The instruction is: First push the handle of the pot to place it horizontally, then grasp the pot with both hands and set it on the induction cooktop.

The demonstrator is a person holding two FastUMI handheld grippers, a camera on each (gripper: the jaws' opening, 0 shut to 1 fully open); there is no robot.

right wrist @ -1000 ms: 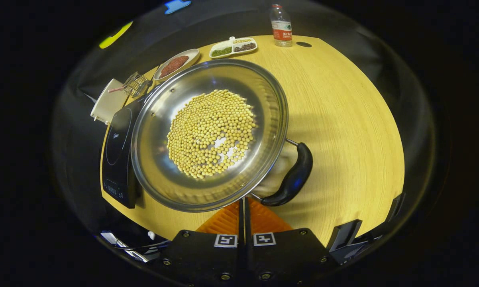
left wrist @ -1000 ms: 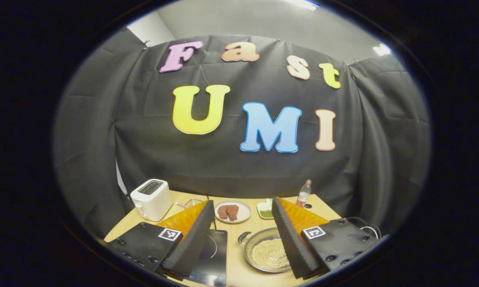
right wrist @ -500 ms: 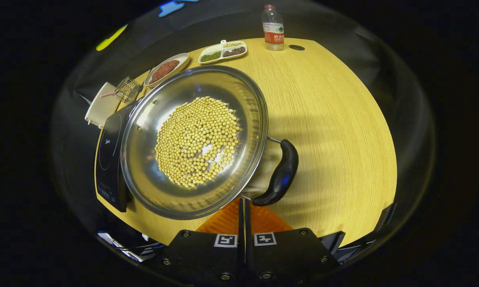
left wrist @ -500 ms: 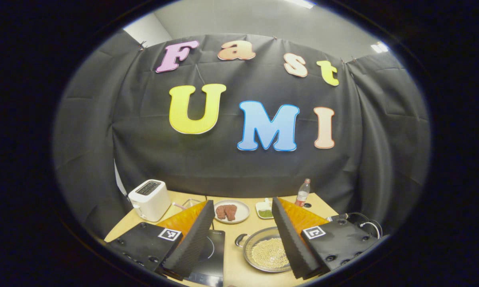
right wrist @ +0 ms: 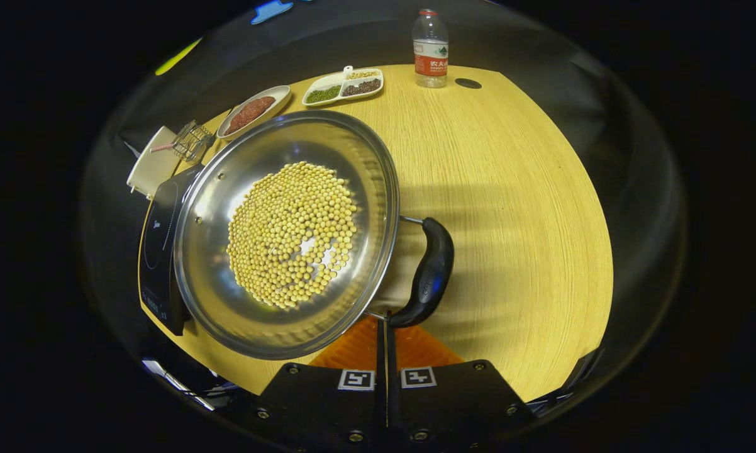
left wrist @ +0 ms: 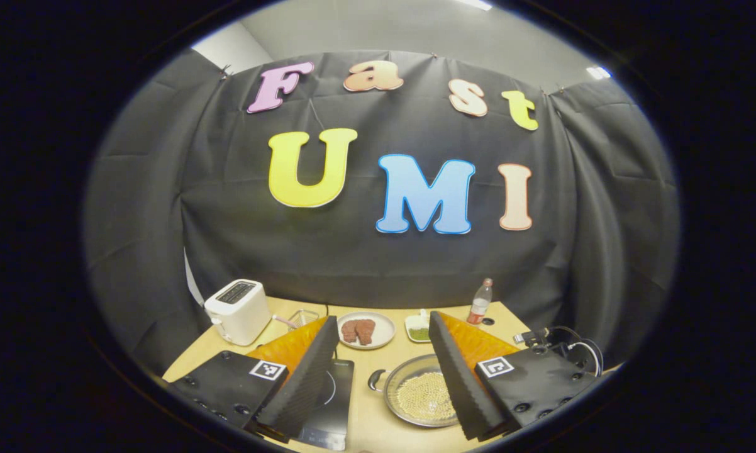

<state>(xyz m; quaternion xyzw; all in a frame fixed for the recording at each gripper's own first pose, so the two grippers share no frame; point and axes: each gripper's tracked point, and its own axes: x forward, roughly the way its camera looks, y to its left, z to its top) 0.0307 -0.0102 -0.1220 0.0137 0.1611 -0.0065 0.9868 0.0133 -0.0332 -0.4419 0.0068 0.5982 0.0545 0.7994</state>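
Right claw closed at the pot handle, left claw apart; off-center push likely spins pot, spilling beans.

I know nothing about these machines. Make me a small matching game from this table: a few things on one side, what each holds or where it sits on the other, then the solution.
Things:
1. pot
2. round plate
3. water bottle
4. right gripper

Descriptions:
A. shut, at the pot's black handle
B. upright at the table's far edge
C. holds yellow beans
D. holds something reddish-brown

Pairs: 1-C, 2-D, 3-B, 4-A
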